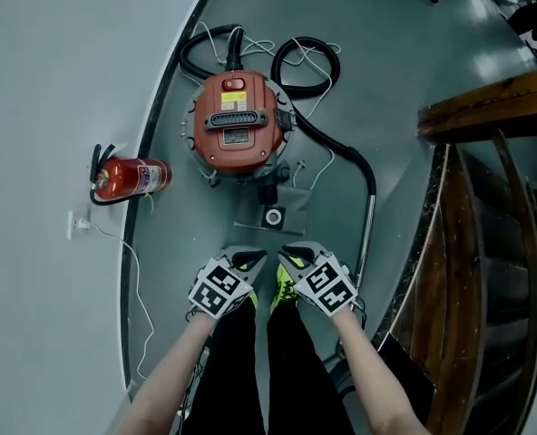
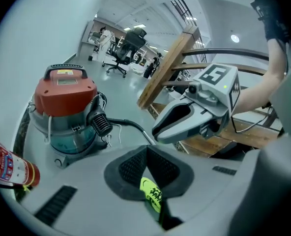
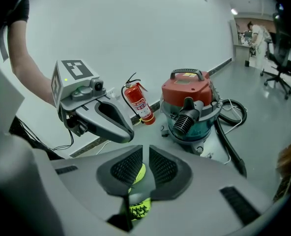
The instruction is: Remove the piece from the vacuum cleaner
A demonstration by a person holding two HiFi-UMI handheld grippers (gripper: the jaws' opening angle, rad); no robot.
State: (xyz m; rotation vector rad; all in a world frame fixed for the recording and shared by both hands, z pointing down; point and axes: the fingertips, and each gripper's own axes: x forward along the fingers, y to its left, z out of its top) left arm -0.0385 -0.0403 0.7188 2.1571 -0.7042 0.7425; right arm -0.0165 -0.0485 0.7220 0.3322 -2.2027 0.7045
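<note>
In the head view, a curved wall base [image 1: 164, 125] sweeps from 12 o'clock round to 7 o'clock along the left. A wooden stair rail [image 1: 486, 107] closes the right side from 2 to 5 o'clock. Between them lies a tapering strip of grey floor [image 1: 395, 62], open toward 1 o'clock.

The vacuum cleaner [image 1: 239, 123] stands in that strip at 12 o'clock from the person, well apart from both grippers. A ribbed black fitting [image 3: 185, 122] sits on the side facing them. Which part is the piece to come off cannot be told. The black hose [image 1: 336, 143] loops behind the vacuum at 12 o'clock. It then runs off at 3 o'clock into a metal wand [image 1: 368, 234] that narrows the room beside the rail. A fire extinguisher [image 1: 132, 178] lies against the wall at 8 o'clock from the vacuum. A white cord [image 1: 137, 284] trails along the wall base at 7 o'clock.

The left gripper [image 1: 248, 261] has its pads pressed together with nothing between them. The right gripper [image 1: 296, 256], just beside it at 3 o'clock, keeps a thin slit between its pads and holds nothing. Yellow shoes [image 1: 282, 288] show under both.

Counted: one vacuum cleaner, one hose, one wand, one extinguisher, two grippers.
</note>
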